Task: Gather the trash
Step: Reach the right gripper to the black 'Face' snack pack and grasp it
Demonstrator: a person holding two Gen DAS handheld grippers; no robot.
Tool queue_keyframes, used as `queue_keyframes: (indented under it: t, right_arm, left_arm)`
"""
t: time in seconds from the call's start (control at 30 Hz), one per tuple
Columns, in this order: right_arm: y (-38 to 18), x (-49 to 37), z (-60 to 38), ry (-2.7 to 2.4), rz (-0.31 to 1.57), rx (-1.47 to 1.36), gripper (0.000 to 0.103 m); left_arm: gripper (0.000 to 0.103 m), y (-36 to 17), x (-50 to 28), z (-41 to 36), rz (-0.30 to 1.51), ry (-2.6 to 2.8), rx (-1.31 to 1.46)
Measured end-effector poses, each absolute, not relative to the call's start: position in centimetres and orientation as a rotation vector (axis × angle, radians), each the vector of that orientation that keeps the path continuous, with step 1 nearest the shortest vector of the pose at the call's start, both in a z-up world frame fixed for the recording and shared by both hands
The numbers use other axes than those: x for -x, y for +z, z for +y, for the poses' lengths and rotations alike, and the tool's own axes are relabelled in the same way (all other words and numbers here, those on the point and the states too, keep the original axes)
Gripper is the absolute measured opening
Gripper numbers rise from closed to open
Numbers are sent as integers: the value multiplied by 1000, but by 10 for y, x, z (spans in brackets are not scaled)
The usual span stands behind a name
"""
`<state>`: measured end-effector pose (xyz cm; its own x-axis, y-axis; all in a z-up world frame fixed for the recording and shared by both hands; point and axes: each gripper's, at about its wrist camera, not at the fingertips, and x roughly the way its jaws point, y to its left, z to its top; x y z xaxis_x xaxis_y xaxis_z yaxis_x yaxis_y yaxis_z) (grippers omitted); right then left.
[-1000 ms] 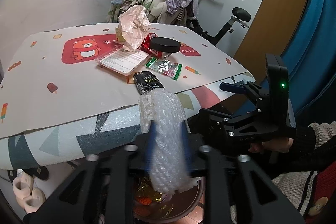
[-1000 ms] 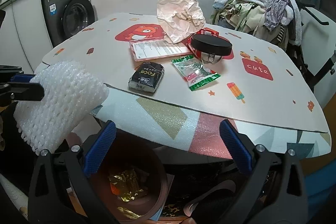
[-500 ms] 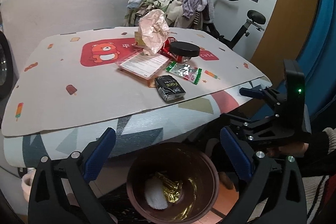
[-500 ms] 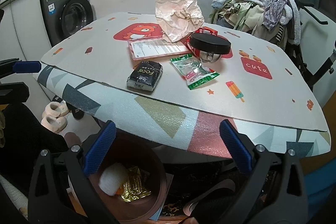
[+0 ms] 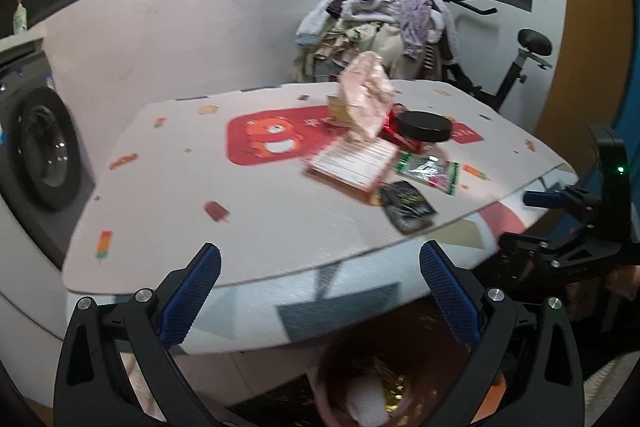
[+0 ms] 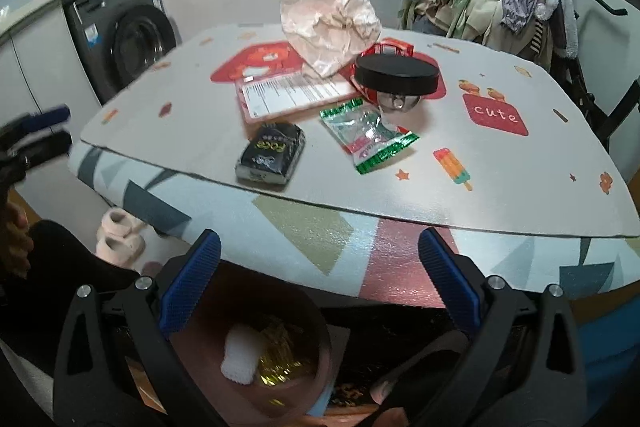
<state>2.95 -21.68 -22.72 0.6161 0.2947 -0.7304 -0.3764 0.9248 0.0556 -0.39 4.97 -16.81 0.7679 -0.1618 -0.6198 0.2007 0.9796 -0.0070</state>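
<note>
Left claw [image 5: 320, 279] gapes empty; bubble wrap [image 6: 242, 357] in bin [image 6: 316, 359].

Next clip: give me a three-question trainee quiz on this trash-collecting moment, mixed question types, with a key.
1. True or false: the bubble wrap lies in the brown bin.
2. Which lies nearest the table's front edge? A) black packet B) green wrapper C) crumpled paper bag
3. Fill in: the left gripper's fingers hold ____.

Key: 1 true; 2 A; 3 nothing, they stand open.
</note>
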Motion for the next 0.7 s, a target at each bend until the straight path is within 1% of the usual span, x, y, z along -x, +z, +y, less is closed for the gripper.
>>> queue_keyframes:
  t: [0.1,0.2,0.37,0.5,0.57,0.6,0.63,0.67,0.7]
  right_arm:
    - [-231,-42,-215,369,881,91,97]
    - [-235,-56,-211,385,936,51,97]
    - [-235,-76,-184,435,944,109,97]
    - [-234,-94,-159,496,924,159,96]
    - [-238,-105,-148,504,931,164,92]
    - [-241,-111,-143,502,945,159,83]
    - [-243,-116,-140,498,958,155,79]
    - [-247,-121,-137,488,974,149,77]
    - [-250,-125,-134,477,983,143,74]
  left_arm:
    - [97,-166,-4,60,666,-166,-71]
    - [97,-164,-14,77,669,-141,-16]
    - [97,-167,-26,98,694,-114,47]
    - [97,-175,-31,105,733,-57,35]
    - [97,-179,-31,110,749,-38,41]
    - [97,-180,-31,113,757,-32,49]
    - [97,-182,-32,117,766,-25,61]
    - [97,-184,-32,120,774,-26,73]
    - [97,-186,-32,123,782,-26,81]
